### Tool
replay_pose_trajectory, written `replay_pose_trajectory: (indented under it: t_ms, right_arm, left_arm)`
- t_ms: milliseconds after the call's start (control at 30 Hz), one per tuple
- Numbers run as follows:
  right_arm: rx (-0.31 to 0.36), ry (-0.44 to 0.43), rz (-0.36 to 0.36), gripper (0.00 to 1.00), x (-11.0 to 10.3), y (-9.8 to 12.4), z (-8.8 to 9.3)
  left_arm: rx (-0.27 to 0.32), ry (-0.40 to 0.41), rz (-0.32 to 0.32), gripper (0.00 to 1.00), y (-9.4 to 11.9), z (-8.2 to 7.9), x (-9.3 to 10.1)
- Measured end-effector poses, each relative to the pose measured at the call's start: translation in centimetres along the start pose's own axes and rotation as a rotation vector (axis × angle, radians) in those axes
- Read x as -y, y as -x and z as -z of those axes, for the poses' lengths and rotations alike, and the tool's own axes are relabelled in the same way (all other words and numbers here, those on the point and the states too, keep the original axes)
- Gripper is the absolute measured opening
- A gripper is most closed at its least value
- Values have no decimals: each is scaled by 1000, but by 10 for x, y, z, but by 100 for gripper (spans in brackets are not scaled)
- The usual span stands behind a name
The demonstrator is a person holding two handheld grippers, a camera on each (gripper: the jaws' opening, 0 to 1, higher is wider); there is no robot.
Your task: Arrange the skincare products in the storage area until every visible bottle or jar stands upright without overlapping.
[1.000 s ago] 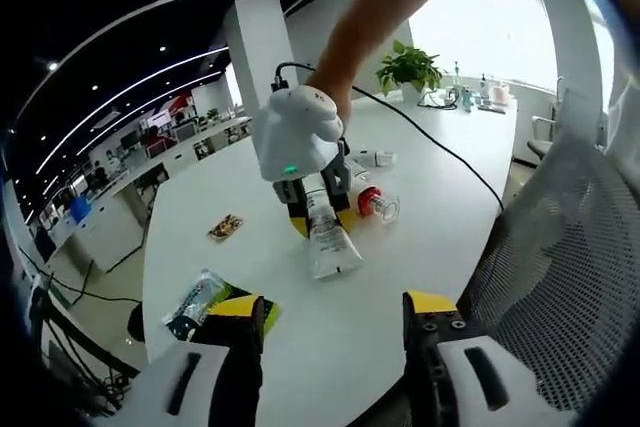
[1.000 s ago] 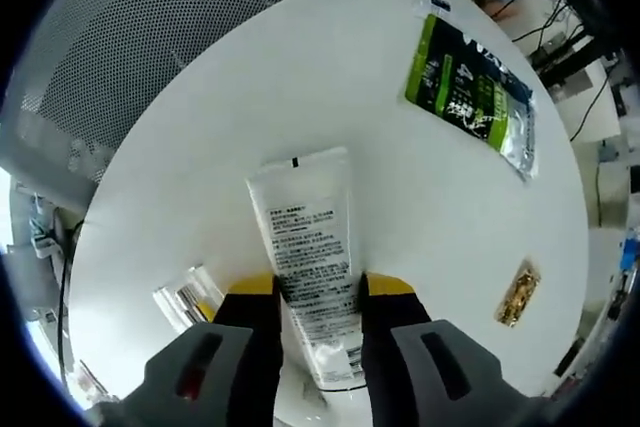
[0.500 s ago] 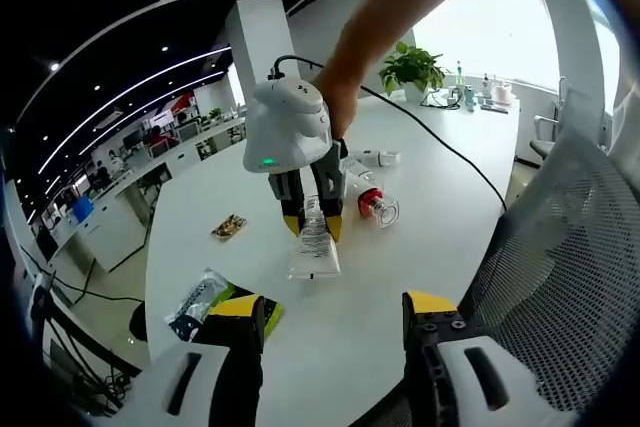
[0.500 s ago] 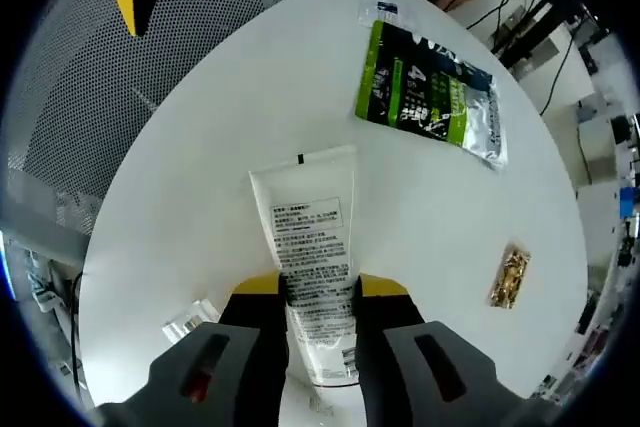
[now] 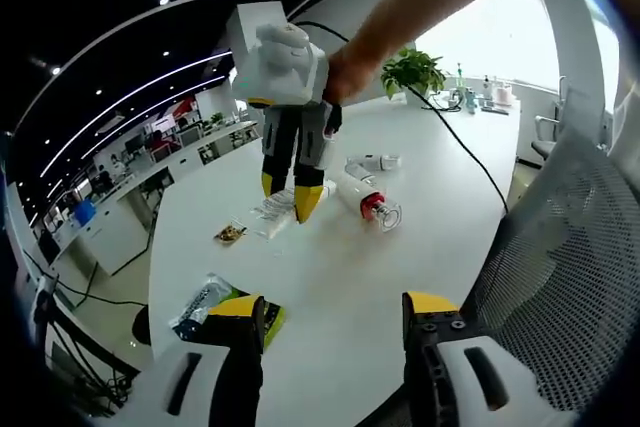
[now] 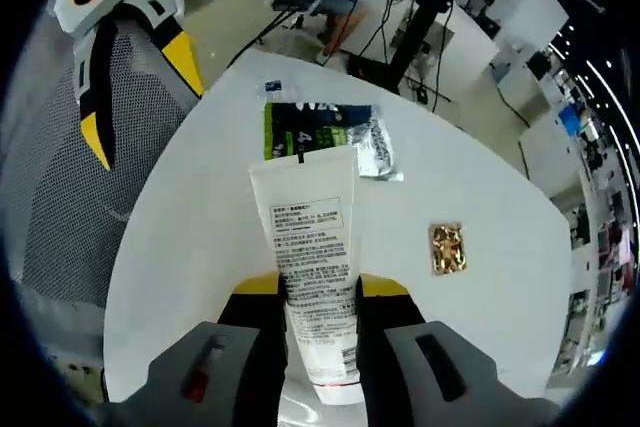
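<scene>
Foil sachet (image 5: 203, 298) in green and silver lies at the left on the white table (image 5: 340, 277), just ahead of the left gripper (image 5: 335, 319), whose jaws stand parted with nothing between them. Farther right the right gripper (image 5: 285, 195) hangs above the table, clenched on a white tube (image 6: 311, 257). Beyond it, a red-capped bottle (image 5: 364, 200) lies on its side.
</scene>
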State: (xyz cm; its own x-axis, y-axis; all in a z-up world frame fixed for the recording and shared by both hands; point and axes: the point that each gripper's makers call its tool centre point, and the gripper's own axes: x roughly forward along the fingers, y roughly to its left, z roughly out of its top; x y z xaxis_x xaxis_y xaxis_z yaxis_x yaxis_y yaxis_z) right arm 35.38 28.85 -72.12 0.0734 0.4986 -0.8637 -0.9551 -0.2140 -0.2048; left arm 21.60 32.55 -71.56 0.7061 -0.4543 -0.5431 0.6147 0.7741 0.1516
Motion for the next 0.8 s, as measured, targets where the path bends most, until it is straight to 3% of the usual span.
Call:
replay_pose_trajectory:
  t_ms: [233,633,800]
  right_arm:
    - [79,-110,84,23,-7,25,-8]
    - [367,-441,220,24,-38,66,-39]
    - [401,-488,235,24,-56,70,-40]
  left_arm:
    - [0,-6,2,58,-1,0,0]
    - [8,-17,0,59,-1,-1,-1]
    - [27,-21,1,61,0,-6,0]
